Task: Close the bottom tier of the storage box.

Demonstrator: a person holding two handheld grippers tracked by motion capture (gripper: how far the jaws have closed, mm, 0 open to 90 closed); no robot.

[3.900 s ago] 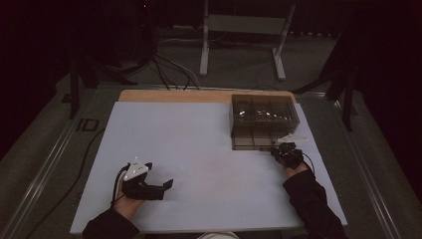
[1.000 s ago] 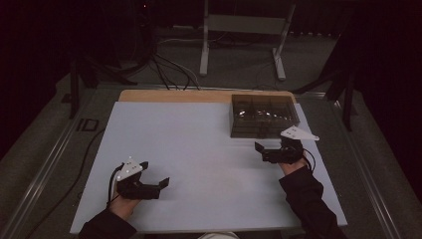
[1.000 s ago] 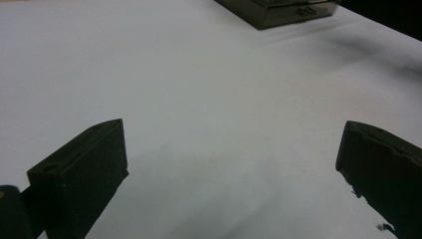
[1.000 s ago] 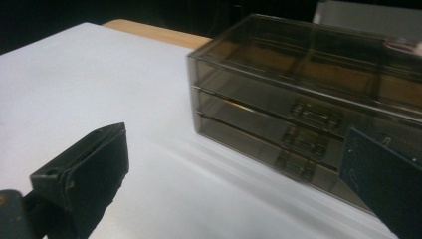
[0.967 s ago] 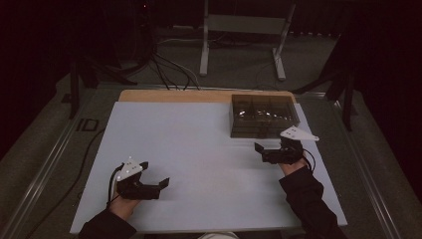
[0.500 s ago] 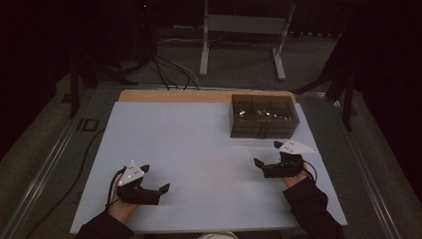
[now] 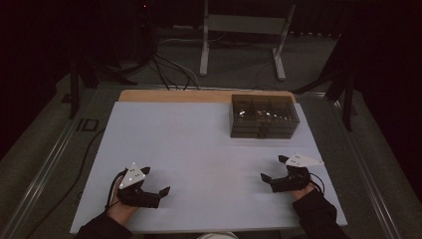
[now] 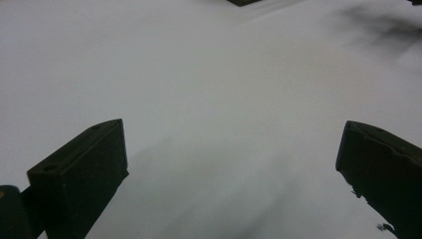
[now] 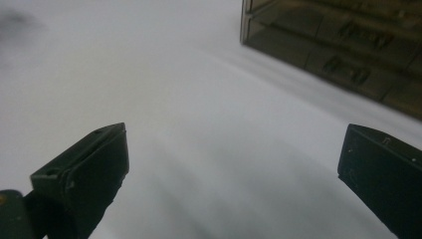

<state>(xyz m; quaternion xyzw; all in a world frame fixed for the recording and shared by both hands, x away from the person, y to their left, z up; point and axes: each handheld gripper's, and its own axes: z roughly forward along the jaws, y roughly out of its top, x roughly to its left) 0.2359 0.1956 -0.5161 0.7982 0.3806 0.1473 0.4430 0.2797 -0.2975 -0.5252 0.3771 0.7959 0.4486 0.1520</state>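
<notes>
The right claw [image 7: 273, 169] hangs released and empty over the white desk [image 7: 199, 144] at lower right of the high view. The smoky drawer box [image 7: 264, 116] lies straight above it, long side across. The left claw [image 7: 155, 180], also released, sits farther off, lower left.

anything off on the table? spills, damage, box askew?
Nothing stands out. The smoked drawer box sits square near the far right edge of the white tabletop, drawers shut. The left gripper and right gripper are open and empty, near the front edge.
</notes>
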